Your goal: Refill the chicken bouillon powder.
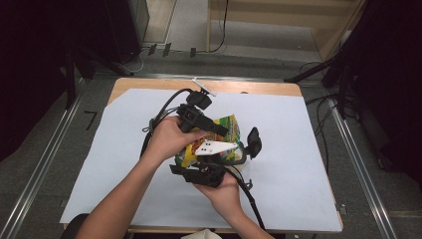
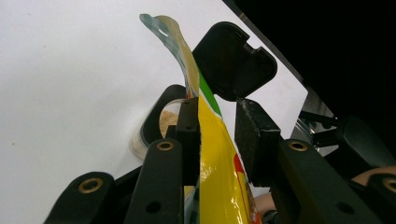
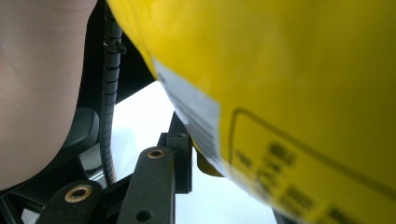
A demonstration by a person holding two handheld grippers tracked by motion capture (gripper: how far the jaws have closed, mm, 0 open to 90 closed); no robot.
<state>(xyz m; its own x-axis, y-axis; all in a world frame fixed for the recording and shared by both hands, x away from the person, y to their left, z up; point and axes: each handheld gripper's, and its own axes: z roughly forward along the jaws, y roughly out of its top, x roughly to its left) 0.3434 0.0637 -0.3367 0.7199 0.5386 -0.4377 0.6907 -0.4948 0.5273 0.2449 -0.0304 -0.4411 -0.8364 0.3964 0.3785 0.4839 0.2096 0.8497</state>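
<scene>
Two tools meet over the middle of the worktop [image 1: 298,149], both on one yellow snack bag [image 1: 226,134], which is held up off the white sheet between the hands. The left tool [image 2: 217,135] has the bag's flat upper part running lengthwise between its jaws; the bag lies against the left pad, while a gap shows at the right pad, so whether it truly pinches I cannot tell. The right tool [image 1: 206,172] comes from the near side, under the bag, its jaws narrowed around the lower end; how firmly the pads press cannot be told. Just beyond the bag, toward the far right, stands a clear jar [image 2: 156,128] with crumbs inside and its black flip lid [image 2: 233,60] thrown open. The bag's long axis runs from the near tool toward that jar, so any tipping would go that way. It is glossy yellow with green and red print and a pale, crimped top edge with a hang hole.
</scene>
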